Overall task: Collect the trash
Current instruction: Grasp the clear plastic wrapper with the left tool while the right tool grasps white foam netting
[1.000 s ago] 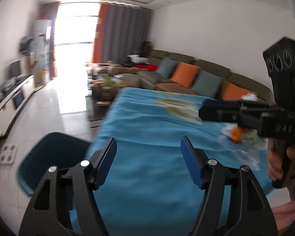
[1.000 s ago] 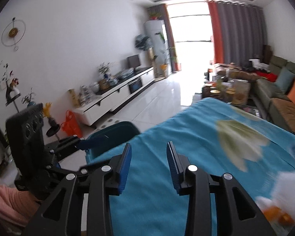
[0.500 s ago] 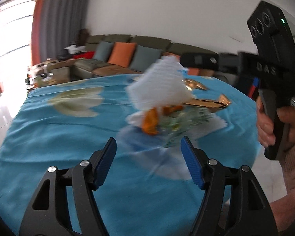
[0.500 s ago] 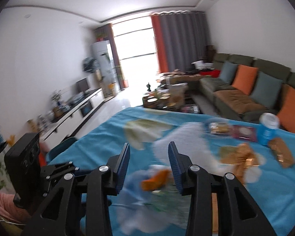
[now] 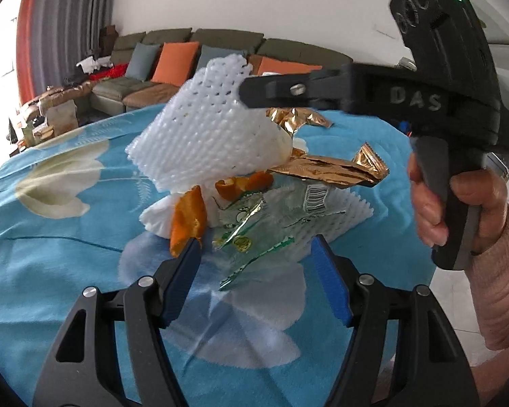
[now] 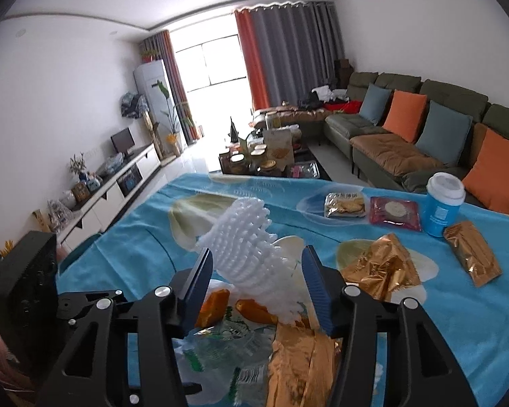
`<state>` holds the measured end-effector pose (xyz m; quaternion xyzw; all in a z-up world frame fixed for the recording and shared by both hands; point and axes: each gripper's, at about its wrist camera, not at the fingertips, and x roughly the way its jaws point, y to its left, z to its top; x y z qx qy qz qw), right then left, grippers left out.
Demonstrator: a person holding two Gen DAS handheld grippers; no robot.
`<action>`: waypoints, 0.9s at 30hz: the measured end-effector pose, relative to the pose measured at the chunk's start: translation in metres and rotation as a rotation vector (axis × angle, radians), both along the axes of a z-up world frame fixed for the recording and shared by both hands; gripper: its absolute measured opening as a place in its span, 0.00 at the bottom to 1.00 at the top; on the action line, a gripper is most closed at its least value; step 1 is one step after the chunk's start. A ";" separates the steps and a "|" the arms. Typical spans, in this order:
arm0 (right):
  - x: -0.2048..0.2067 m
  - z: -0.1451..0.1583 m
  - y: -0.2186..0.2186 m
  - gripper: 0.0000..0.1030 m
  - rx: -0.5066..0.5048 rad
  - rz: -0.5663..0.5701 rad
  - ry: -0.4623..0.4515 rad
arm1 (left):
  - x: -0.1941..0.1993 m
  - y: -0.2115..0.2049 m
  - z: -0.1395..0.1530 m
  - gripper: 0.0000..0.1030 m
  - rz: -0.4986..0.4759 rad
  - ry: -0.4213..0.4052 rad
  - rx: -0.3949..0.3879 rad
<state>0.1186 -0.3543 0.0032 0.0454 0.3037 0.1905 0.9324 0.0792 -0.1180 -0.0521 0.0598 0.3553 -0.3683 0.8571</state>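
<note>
Covering the table, a blue floral cloth (image 6: 139,251); sofa (image 6: 403,142) behind. White foam net (image 5: 207,135) stands between right gripper (image 6: 256,286), whose jaws have just been opening, untouched; crinkled gold wrapper (image 5: 325,169) beside net. Left gripper (image 5: 256,279) released.

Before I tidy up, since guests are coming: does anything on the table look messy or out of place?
Yes. A heap of litter sits on the blue tablecloth: white foam netting standing up, orange peel, a torn clear wrapper and crumpled gold foil wrappers.

The foam net (image 5: 207,135) hides part of the gold wrapper (image 5: 325,169) behind it; the clear wrapper's (image 5: 254,227) print is too small to read; the right gripper's (image 6: 254,288) handles are cut off by the bottom edge.
</note>
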 end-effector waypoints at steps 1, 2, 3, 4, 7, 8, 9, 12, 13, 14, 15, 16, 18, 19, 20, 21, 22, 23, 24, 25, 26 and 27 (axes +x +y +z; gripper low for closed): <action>0.003 -0.002 0.002 0.51 -0.002 0.007 0.009 | 0.001 -0.002 -0.001 0.61 -0.001 0.006 0.003; 0.005 -0.003 0.003 0.51 -0.004 0.010 0.014 | 0.003 -0.003 -0.001 0.56 -0.001 0.015 0.006; 0.007 -0.005 0.004 0.50 -0.004 0.017 0.020 | 0.005 -0.003 -0.002 0.51 -0.003 0.025 0.005; 0.009 -0.006 0.005 0.49 -0.006 0.020 0.025 | 0.008 -0.003 -0.004 0.49 -0.004 0.045 0.001; 0.009 -0.006 0.006 0.32 -0.002 0.030 0.034 | 0.011 0.001 -0.005 0.44 0.001 0.063 -0.017; 0.009 -0.007 0.006 0.23 -0.005 0.034 0.035 | 0.011 0.003 -0.004 0.39 0.001 0.060 -0.026; 0.009 -0.007 0.006 0.18 -0.011 0.037 0.035 | 0.010 0.004 -0.003 0.32 -0.004 0.059 -0.035; 0.007 -0.007 0.008 0.11 -0.020 0.049 0.029 | 0.008 0.008 -0.001 0.25 -0.014 0.065 -0.050; 0.006 -0.006 0.009 0.11 -0.020 0.052 0.024 | 0.007 0.010 -0.001 0.24 -0.014 0.064 -0.054; 0.005 -0.004 0.009 0.10 -0.016 0.053 0.018 | 0.006 0.011 0.000 0.24 -0.011 0.063 -0.057; 0.004 -0.003 0.008 0.09 -0.010 0.054 0.015 | 0.005 0.014 0.000 0.23 -0.006 0.064 -0.063; 0.003 -0.002 0.008 0.09 -0.002 0.056 0.012 | 0.005 0.015 -0.001 0.18 -0.005 0.064 -0.071; 0.001 0.003 0.007 0.09 0.019 0.059 0.003 | 0.002 0.019 0.002 0.12 -0.002 0.060 -0.090; 0.000 0.006 0.007 0.09 0.025 0.059 -0.001 | 0.002 0.021 0.003 0.12 0.001 0.054 -0.090; -0.001 0.008 0.007 0.09 0.034 0.062 -0.007 | 0.002 0.024 0.004 0.08 0.004 0.051 -0.095; -0.002 0.011 0.007 0.09 0.044 0.064 -0.014 | 0.000 0.025 0.005 0.07 0.007 0.048 -0.101; -0.004 0.014 0.006 0.09 0.051 0.066 -0.021 | -0.002 0.029 0.006 0.07 0.013 0.045 -0.108; -0.005 0.017 0.006 0.09 0.060 0.067 -0.027 | -0.003 0.032 0.007 0.06 0.016 0.045 -0.115; -0.006 0.019 0.005 0.09 0.071 0.068 -0.031 | -0.004 0.035 0.007 0.05 0.022 0.046 -0.122; -0.007 0.021 0.005 0.09 0.079 0.070 -0.034 | -0.005 0.039 0.009 0.05 0.028 0.044 -0.131; -0.007 0.023 0.005 0.09 0.084 0.071 -0.037 | -0.006 0.042 0.010 0.04 0.030 0.046 -0.140; -0.007 0.025 0.005 0.09 0.090 0.074 -0.041 | -0.007 0.046 0.011 0.03 0.038 0.045 -0.149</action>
